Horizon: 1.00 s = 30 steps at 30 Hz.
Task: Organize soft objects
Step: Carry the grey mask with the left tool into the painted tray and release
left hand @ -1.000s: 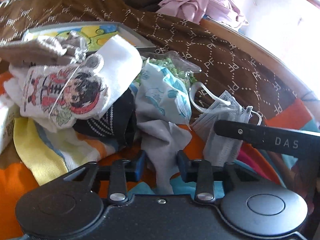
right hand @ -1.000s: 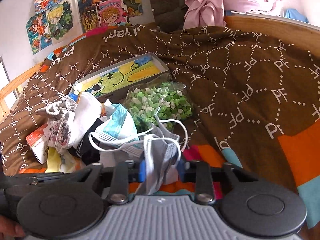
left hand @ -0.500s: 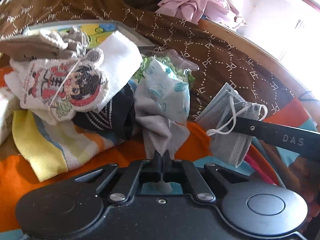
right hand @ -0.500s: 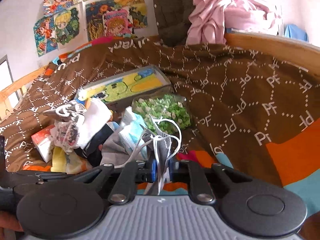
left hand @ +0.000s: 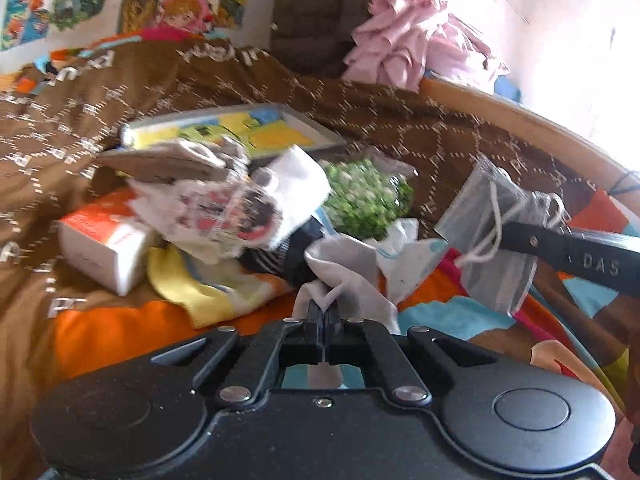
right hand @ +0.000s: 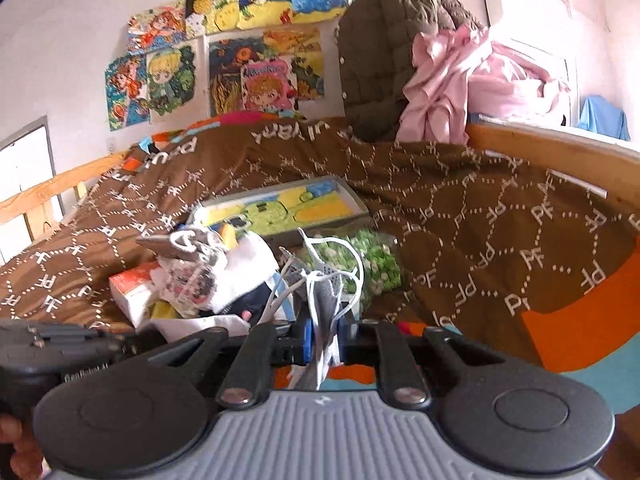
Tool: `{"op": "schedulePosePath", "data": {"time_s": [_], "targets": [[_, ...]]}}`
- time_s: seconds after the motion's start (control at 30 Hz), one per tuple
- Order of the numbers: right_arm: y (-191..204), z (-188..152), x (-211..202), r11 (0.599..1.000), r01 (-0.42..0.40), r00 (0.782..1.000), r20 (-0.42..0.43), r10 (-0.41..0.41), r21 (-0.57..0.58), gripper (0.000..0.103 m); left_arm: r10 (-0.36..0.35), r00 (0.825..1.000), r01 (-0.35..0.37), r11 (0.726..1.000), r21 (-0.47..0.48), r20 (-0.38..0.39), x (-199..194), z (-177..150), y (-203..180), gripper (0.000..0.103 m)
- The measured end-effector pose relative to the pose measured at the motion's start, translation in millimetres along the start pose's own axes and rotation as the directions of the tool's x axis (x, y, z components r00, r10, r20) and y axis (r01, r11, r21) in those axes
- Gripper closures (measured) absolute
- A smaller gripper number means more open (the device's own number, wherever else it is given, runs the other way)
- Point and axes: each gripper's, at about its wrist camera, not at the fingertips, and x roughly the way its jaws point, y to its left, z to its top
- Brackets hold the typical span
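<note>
My left gripper [left hand: 323, 309] is shut on a fold of a grey-white cloth [left hand: 348, 260] and holds it up off the pile. The pile on the bed holds a white cloth with a cartoon print [left hand: 240, 208], a yellow striped towel [left hand: 192, 288] and a dark striped sock [left hand: 280, 256]. My right gripper [right hand: 323, 326] is shut on a grey face mask [right hand: 325, 292], whose white ear loops [right hand: 352, 256] stick up. In the left wrist view the same mask [left hand: 492, 240] hangs at the right, above the bedcover.
A brown patterned bedcover [right hand: 480, 232] spreads over the bed. On it lie a flat picture box [right hand: 280, 208], a clear bag of green bits [left hand: 364, 200] and a white and red carton [left hand: 100, 248]. A wooden bed rail [right hand: 560, 148] curves along the right. Pink clothes [right hand: 460, 84] are heaped at the back.
Both grippers closed, the left on the grey-white cloth and the right on the face mask. Both then rose and pulled back, lifting cloth and mask off the bed.
</note>
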Motion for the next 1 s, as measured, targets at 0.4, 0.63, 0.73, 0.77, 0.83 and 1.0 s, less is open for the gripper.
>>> {"op": "schedulePosePath", "data": {"time_s": [0.4,0.63,0.73,0.77,0.83,1.0], "targets": [[36.5,59.9,-16.3,0.998,-0.065,0.996,0.056,0.066,-0.017,0.089,0.009,0.986,-0.019,0.998,0.060,0.169,-58.7,60.7,9.0,0.103],[66.2,126.5,18.5,0.988,-0.129,0.990,0.038,0.133,-0.083,0.089,-0.009,0.983,0.006,1.000,0.017,0.184,-69.4,120.0,43.3,0.103],[79.0,147.0,48.1,0.980,-0.165,0.985,0.037,0.170,-0.109,0.089,0.015,0.978,-0.018,1.000,0.012,0.210,-65.6,148.1,57.2,0.103],[82.5,152.1,59.1,0.977,-0.174,0.983,0.042,0.181,-0.124,0.089,0.025,0.975,-0.027,1.000,0.008,0.219,-62.9,156.0,61.7,0.103],[86.4,159.6,84.1,0.973,-0.187,0.979,0.052,0.195,-0.137,0.089,0.048,0.969,-0.048,0.999,-0.003,0.242,-53.4,171.1,73.8,0.103],[87.2,164.4,158.1,0.973,-0.212,0.976,0.035,0.216,-0.093,0.089,0.097,0.957,-0.073,0.993,-0.098,0.272,-11.6,193.6,113.5,0.103]]}}
